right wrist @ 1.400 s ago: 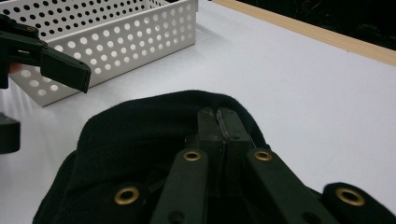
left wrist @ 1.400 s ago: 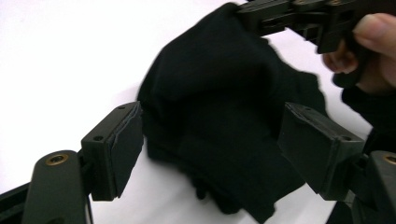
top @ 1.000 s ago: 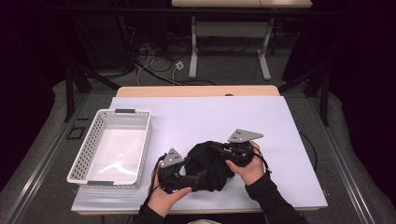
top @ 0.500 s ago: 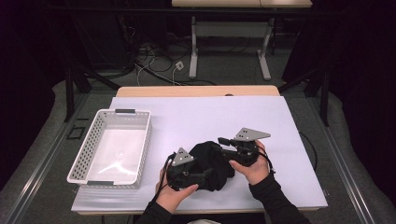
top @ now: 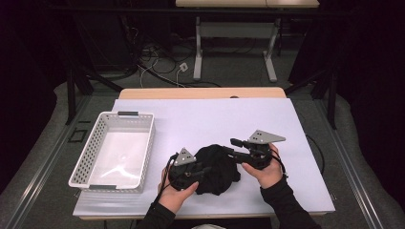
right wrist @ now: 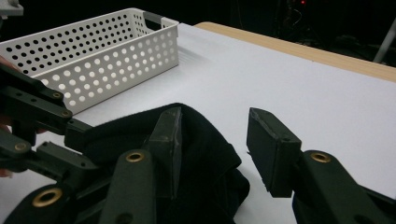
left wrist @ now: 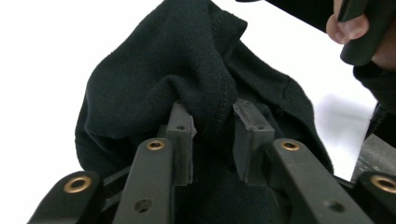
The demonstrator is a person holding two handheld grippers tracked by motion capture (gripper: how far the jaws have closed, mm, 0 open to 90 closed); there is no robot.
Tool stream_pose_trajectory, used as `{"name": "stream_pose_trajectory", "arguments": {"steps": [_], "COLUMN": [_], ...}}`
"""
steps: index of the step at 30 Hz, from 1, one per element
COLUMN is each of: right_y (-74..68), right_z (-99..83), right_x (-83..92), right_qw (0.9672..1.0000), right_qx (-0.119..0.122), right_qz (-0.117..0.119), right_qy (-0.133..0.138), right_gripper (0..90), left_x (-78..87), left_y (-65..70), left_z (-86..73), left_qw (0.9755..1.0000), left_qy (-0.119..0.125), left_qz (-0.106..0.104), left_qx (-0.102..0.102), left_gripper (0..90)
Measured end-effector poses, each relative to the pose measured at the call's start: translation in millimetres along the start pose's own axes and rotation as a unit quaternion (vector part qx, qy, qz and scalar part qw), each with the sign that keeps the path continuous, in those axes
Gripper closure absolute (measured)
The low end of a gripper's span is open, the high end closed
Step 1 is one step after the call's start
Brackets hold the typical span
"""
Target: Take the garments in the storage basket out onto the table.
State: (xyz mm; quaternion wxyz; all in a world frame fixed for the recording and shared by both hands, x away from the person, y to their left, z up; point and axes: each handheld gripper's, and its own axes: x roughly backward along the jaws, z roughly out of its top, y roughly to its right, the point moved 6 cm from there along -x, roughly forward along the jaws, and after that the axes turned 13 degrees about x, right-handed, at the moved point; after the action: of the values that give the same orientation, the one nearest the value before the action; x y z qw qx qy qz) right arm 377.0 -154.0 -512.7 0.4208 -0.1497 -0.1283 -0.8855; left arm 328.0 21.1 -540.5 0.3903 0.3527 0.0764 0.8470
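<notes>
Left gripper view has the left gripper [left wrist: 214,135] with jaws just closing to pinch a raised fold of the black garment [top: 217,167] bunched on the worktop [top: 267,119], while the right gripper [right wrist: 219,140], jaws just opening, stands spread beside it.

i'm looking at a lab or recording room: dark surroundings, a desk [top: 215,93] covered by a white sheet [top: 229,119], loose cables [top: 157,59] on the grey floor beyond its far edge, another desk's metal legs [top: 198,47] behind.
</notes>
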Motion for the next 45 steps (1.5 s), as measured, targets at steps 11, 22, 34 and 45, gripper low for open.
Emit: {"name": "stream_pose_trajectory", "arguments": {"steps": [11,22,34,45], "right_y": [11.4,15.5,-4.2,-30.0], "right_z": [3.6,7.1,5.2,-5.0], "right_x": [11.1,17.5,7.0,-12.6], "right_qw": [0.9996,0.9989,0.9996,0.9975], "right_qx": [-0.007,-0.014,0.013,0.052], "right_qz": [-0.019,-0.021,0.010,0.047], "right_qy": [0.021,0.039,0.023,-0.008], "right_gripper": [55.1,51.5,49.5,47.8], "left_x": [13.8,9.2,-12.5,-20.7], "left_y": [4.3,-12.7,-48.2,-63.7], "left_z": [37.9,71.0,63.9,50.0], "left_qw": [0.9994,0.9984,0.9957,0.9938], "left_qy": [0.031,0.046,0.036,0.022], "left_qz": [-0.012,-0.006,0.017,0.027], "left_qx": [-0.007,0.031,0.084,0.105], "left_gripper": [78.5,78.6,78.3,77.3]}}
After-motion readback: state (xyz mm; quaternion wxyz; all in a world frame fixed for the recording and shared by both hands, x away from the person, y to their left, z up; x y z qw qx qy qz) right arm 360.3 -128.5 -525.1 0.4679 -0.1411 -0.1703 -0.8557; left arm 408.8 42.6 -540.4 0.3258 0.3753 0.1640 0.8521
